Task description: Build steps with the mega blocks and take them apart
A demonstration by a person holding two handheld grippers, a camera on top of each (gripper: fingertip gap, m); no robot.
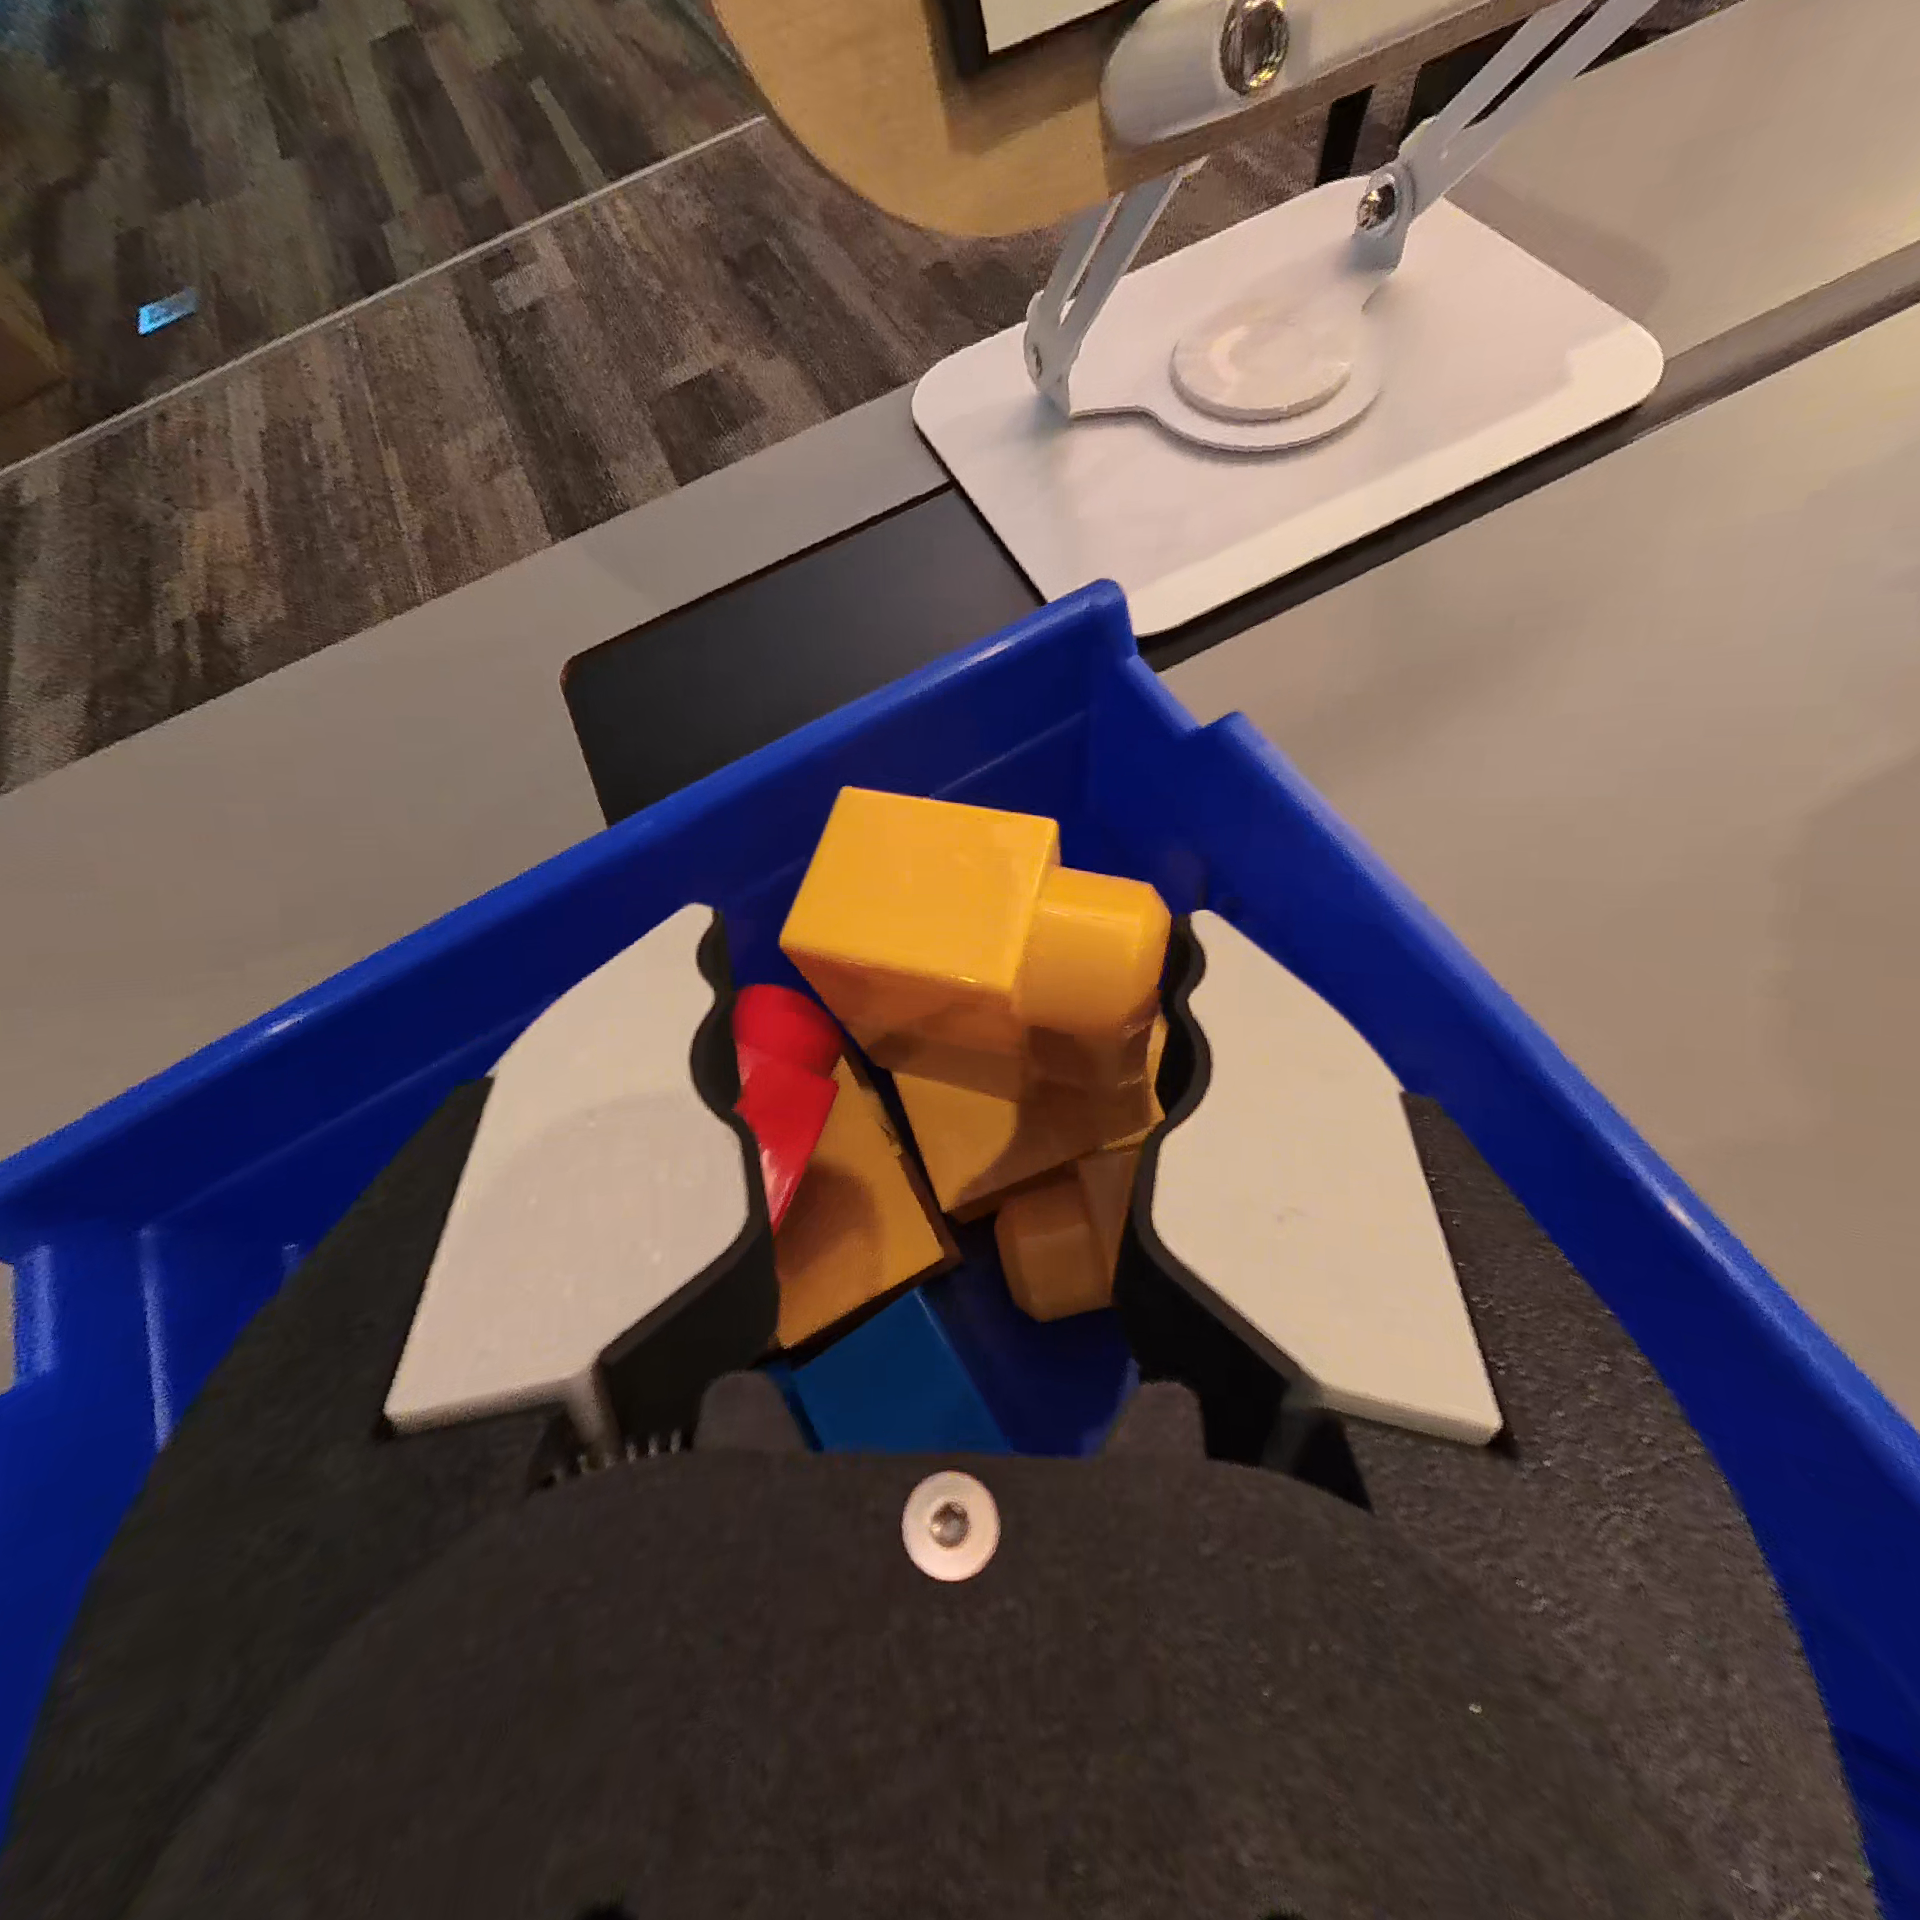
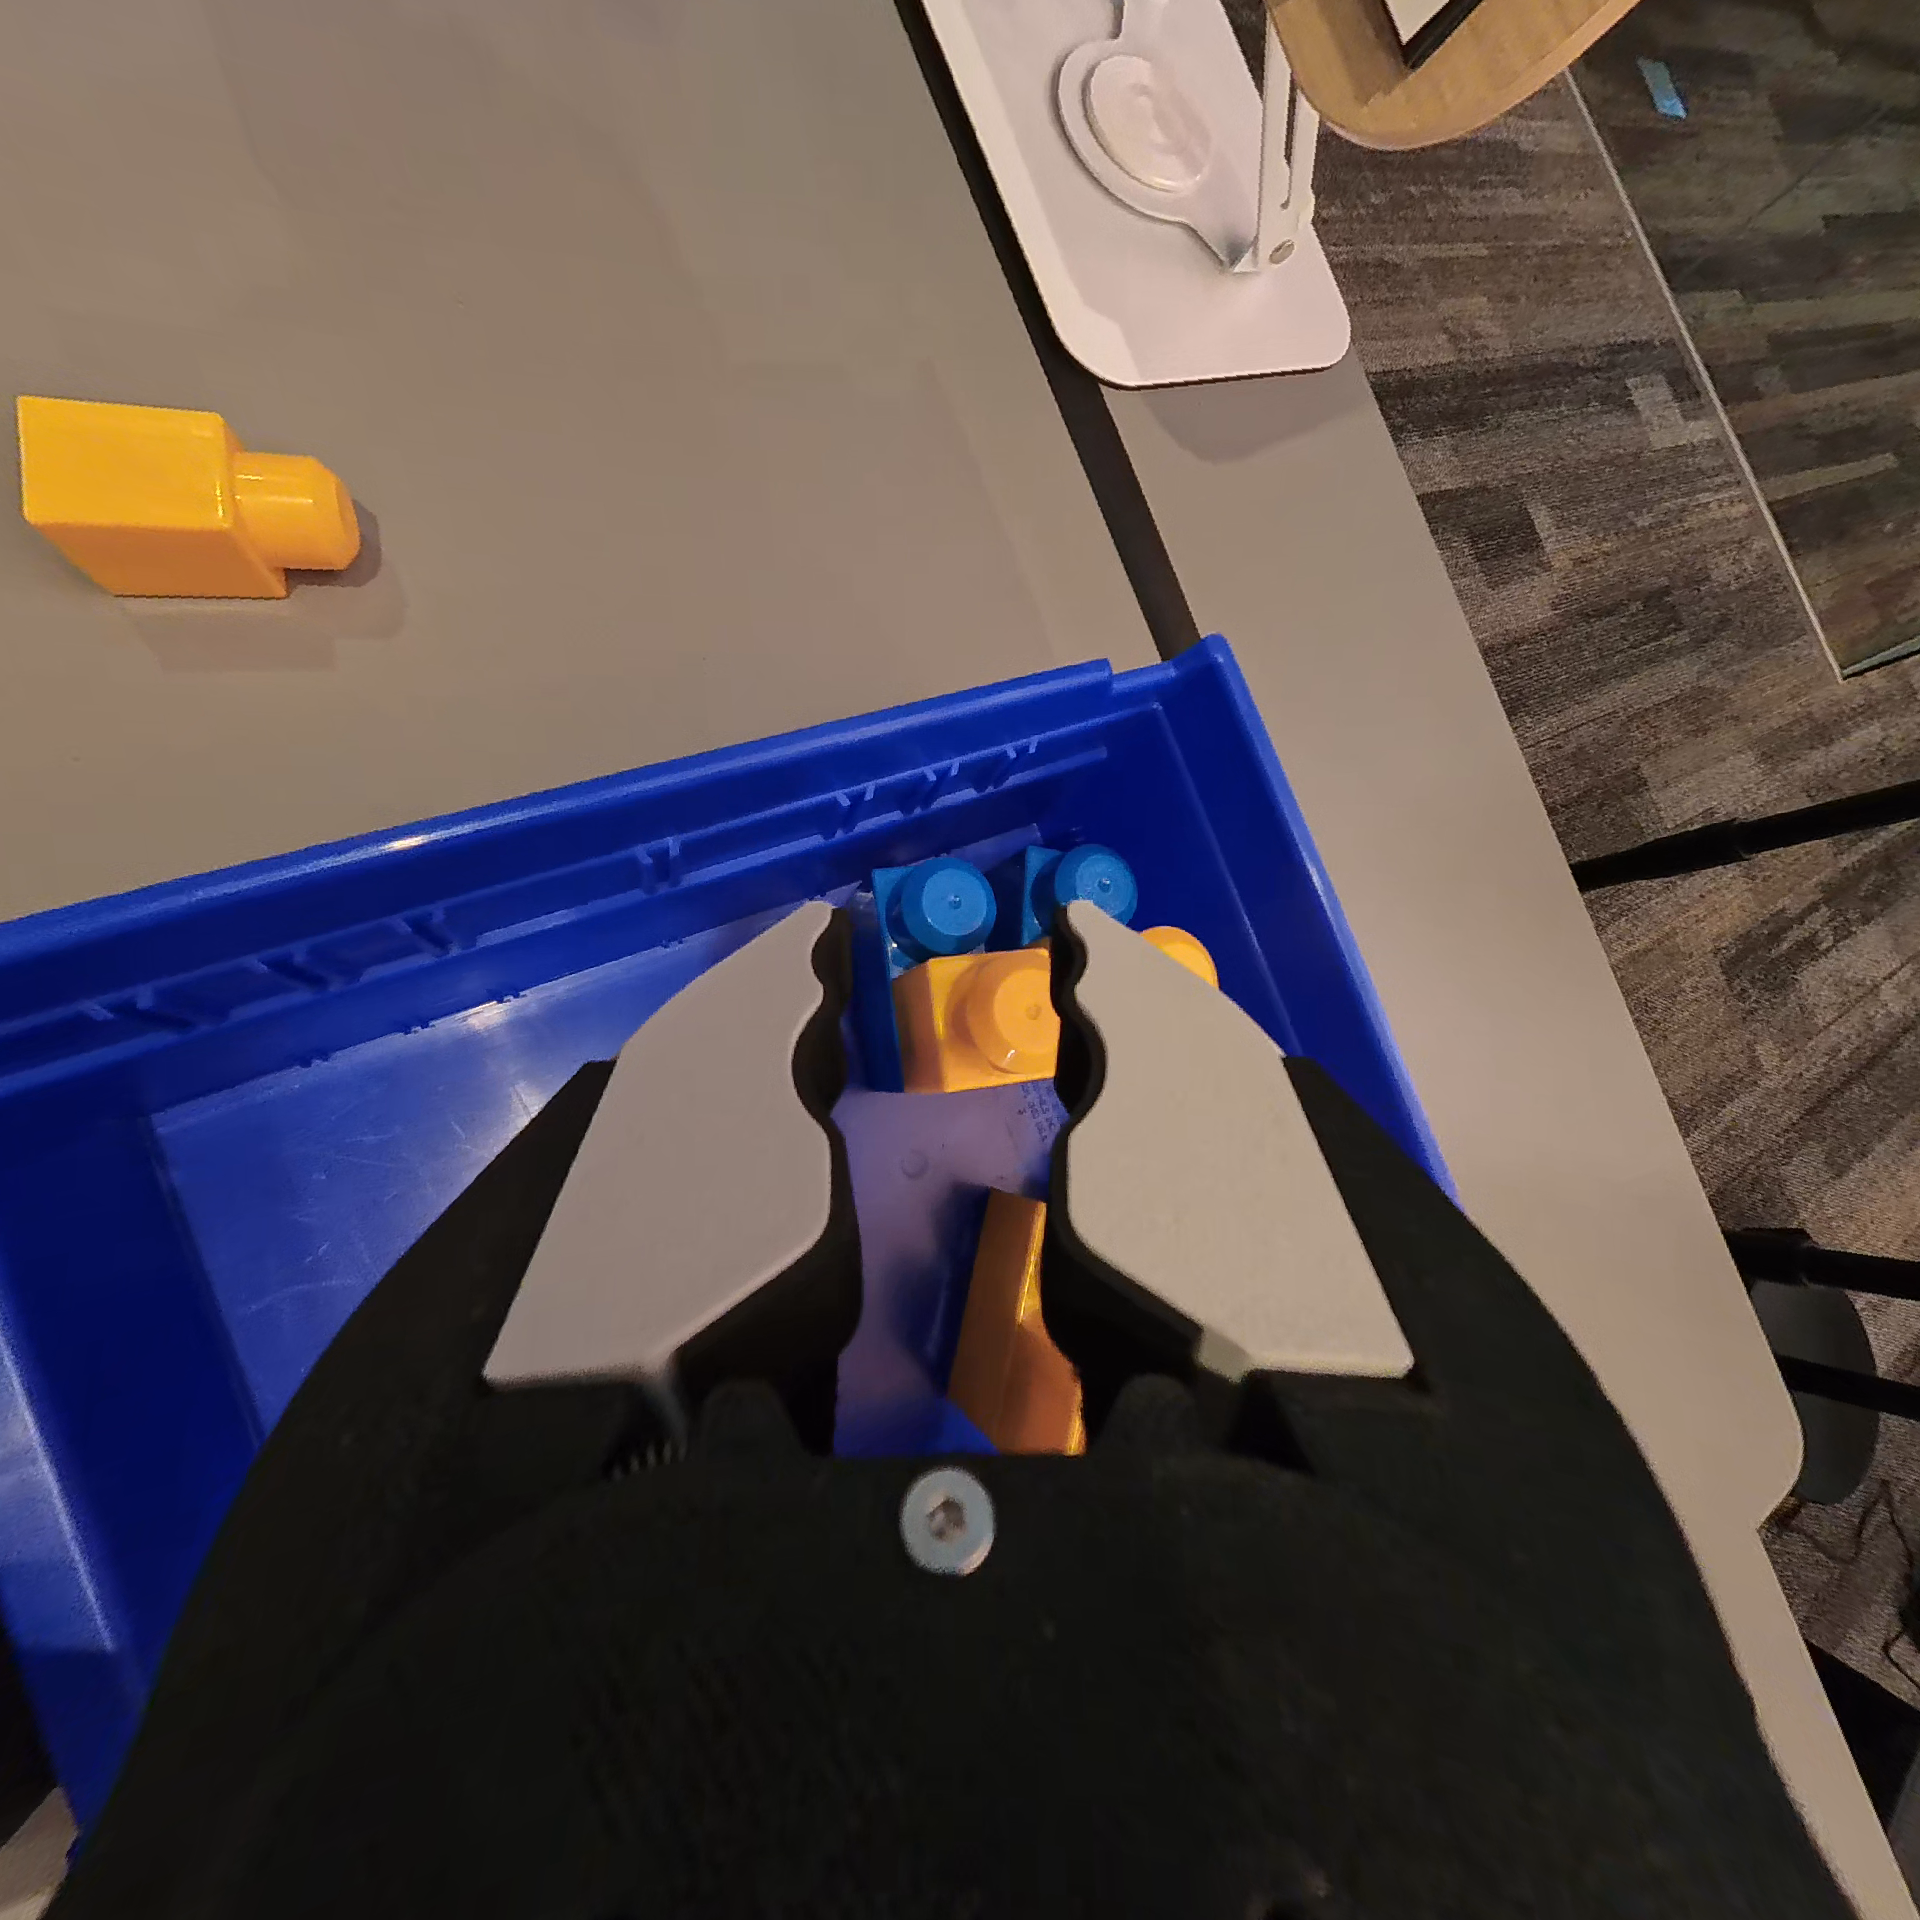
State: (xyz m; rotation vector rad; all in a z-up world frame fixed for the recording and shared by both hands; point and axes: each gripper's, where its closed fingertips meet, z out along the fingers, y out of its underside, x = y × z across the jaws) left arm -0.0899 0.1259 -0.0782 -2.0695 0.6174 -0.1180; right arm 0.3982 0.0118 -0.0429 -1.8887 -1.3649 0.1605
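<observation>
A blue bin (image 1: 914, 717) holds several mega blocks. In the left wrist view my left gripper (image 1: 951, 920) is open, down inside the bin. Its jaws stand on either side of a pile: a yellow block (image 1: 925, 914) on top, more yellow blocks, a red block (image 1: 779, 1060) and a blue block (image 1: 894, 1382). In the right wrist view my right gripper (image 2: 945, 914) is open inside the bin (image 2: 520, 842), over a yellow block (image 2: 977, 1029) in the corner. Two blue blocks (image 2: 940, 899) lie just beyond it. One yellow block (image 2: 177, 499) lies on its side on the grey table (image 2: 623, 364).
A white monitor-stand base (image 1: 1288, 447) sits on the table behind the bin and also shows in the right wrist view (image 2: 1174, 239). A black panel (image 1: 790, 644) is set in the table by the bin. The table edge (image 2: 1455, 831) drops to carpet on the right. My right fingertips sit around 50 cm from my left ones.
</observation>
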